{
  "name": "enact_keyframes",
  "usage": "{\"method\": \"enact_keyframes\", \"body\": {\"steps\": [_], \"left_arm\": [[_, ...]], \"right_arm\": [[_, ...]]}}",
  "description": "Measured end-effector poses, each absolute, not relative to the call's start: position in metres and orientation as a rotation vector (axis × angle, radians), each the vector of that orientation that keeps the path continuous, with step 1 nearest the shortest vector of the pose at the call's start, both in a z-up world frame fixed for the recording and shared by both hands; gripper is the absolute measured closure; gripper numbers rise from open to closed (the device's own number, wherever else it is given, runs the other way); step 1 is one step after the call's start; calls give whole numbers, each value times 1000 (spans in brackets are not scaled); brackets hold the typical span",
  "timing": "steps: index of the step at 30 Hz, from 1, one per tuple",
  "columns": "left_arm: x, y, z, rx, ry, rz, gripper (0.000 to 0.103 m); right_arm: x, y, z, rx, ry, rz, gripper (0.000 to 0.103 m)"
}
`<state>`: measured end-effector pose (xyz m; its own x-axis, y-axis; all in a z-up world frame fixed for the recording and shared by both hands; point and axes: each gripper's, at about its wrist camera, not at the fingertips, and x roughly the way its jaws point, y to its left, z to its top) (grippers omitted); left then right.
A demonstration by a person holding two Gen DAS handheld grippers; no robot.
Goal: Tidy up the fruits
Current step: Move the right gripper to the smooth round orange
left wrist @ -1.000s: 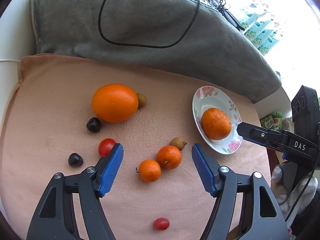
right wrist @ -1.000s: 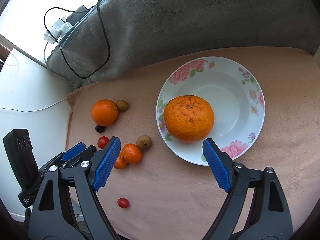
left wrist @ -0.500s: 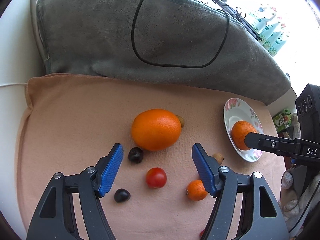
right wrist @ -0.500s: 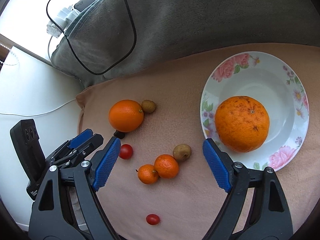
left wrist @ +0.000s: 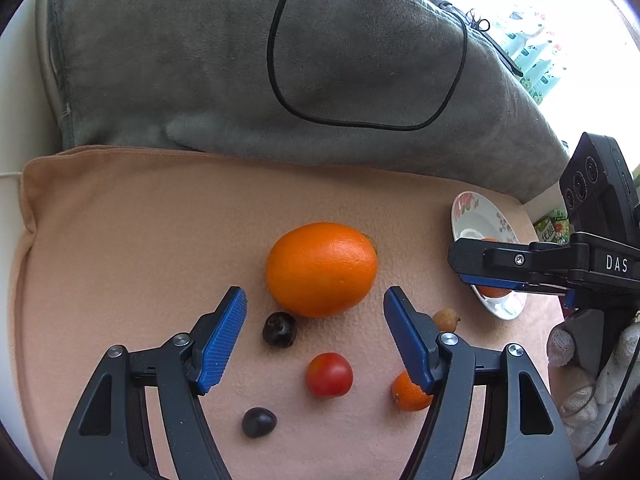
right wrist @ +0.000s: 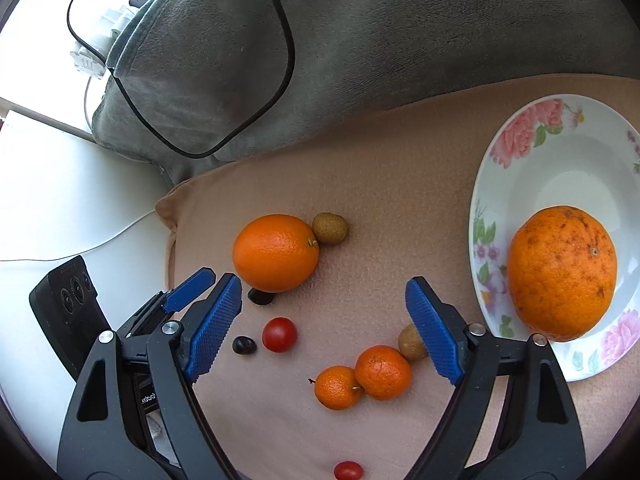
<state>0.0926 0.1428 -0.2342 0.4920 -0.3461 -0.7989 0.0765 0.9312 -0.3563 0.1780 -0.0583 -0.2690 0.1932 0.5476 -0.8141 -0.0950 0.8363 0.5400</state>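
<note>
A big smooth orange [left wrist: 322, 268] lies on the peach cloth, just ahead of my open left gripper [left wrist: 315, 296], whose fingers are apart from it. Below it lie two dark fruits [left wrist: 279, 329], a cherry tomato [left wrist: 329, 374] and a mandarin [left wrist: 410, 394] partly behind one finger. My right gripper [right wrist: 324, 284] hangs open and empty over the cloth, with the same orange [right wrist: 276, 252] to its upper left. Two mandarins [right wrist: 383, 372] and a brown longan [right wrist: 410, 344] lie near its right finger. A flowered plate [right wrist: 520, 136] at the right holds a mottled orange [right wrist: 562, 272].
A grey cushion [left wrist: 280, 60] with a black cable [left wrist: 276, 80] looped over it bounds the far side of the cloth. White surface lies beyond the cloth's left edge [right wrist: 168, 240]. Another longan [right wrist: 330, 228] touches the smooth orange, and a second tomato [right wrist: 348, 470] lies near the front.
Both grippers have swung left across the cloth and sunk a little. The smooth orange now sits ahead of the left fingers, and the plate has slid to the right view's edge. Jaws unchanged.
</note>
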Motion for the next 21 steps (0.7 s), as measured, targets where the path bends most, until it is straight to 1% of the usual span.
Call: {"method": "enact_keyframes", "body": {"steps": [14, 21], "left_arm": [[105, 153, -249, -322, 1029, -339, 32], [104, 162, -254, -335, 1025, -357, 32]], "right_arm": [[193, -26, -292, 523, 1354, 471, 16], [197, -12, -299, 516, 1369, 471, 16]]}}
